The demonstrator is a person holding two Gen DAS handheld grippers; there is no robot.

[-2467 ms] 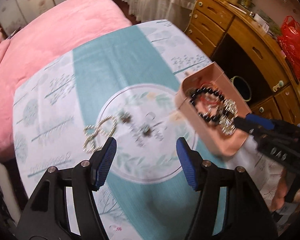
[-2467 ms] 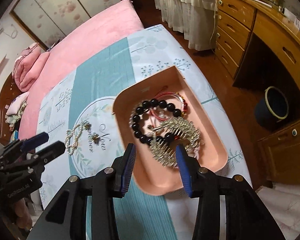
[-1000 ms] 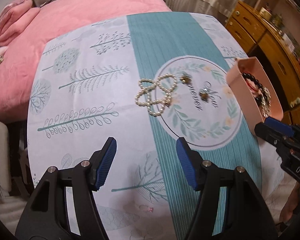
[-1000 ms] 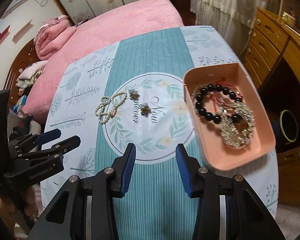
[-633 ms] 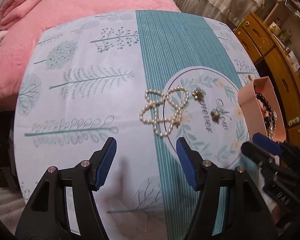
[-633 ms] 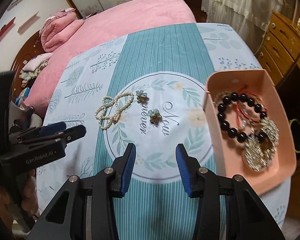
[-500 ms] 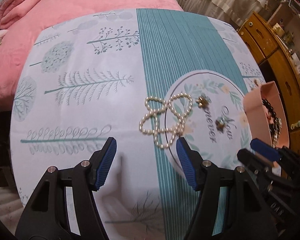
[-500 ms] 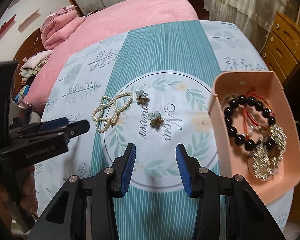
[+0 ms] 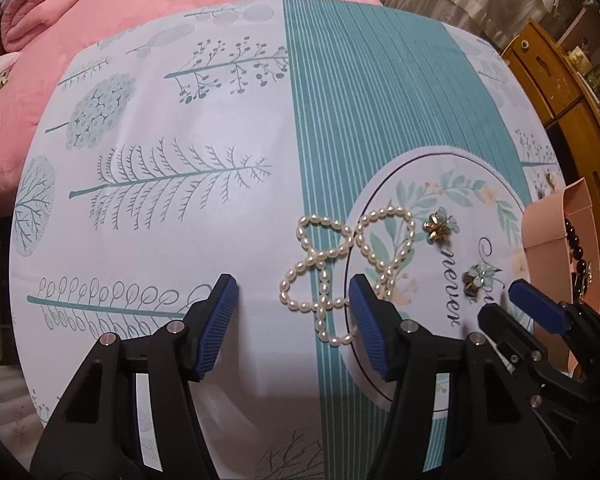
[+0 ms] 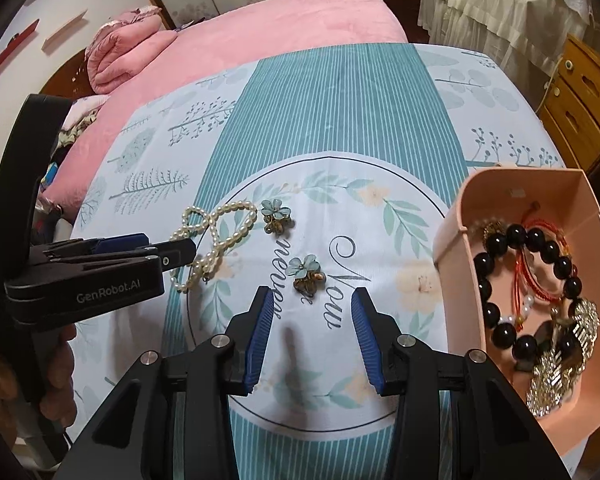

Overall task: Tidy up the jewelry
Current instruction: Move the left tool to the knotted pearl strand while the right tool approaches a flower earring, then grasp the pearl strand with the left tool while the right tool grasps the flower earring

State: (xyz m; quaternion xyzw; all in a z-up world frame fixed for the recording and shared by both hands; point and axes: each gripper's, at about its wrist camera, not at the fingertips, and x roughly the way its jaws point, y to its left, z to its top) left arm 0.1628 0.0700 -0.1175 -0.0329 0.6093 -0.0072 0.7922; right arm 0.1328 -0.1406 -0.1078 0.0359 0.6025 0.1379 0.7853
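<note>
A looped pearl necklace (image 9: 340, 264) lies on the tablecloth; it also shows in the right wrist view (image 10: 214, 240). My left gripper (image 9: 294, 300) is open and empty, low over the cloth, with the necklace's near end between its fingertips. Two blue flower earrings (image 10: 276, 214) (image 10: 306, 272) lie to the right of the pearls. My right gripper (image 10: 310, 308) is open and empty, just short of the nearer earring. A pink tray (image 10: 460, 216) at the right holds a black bead bracelet (image 10: 500, 280), red cords and a silver piece.
The table wears a teal and white printed cloth (image 9: 360, 92). A pink bed (image 10: 280, 20) lies behind it. Wooden drawers (image 10: 584, 96) stand at the right. The tray sits near the table's right edge.
Both grippers have moved forward and down toward the table. The pearls now lie between my left fingertips and the nearer earring sits just ahead of my right gripper. Nothing was picked up.
</note>
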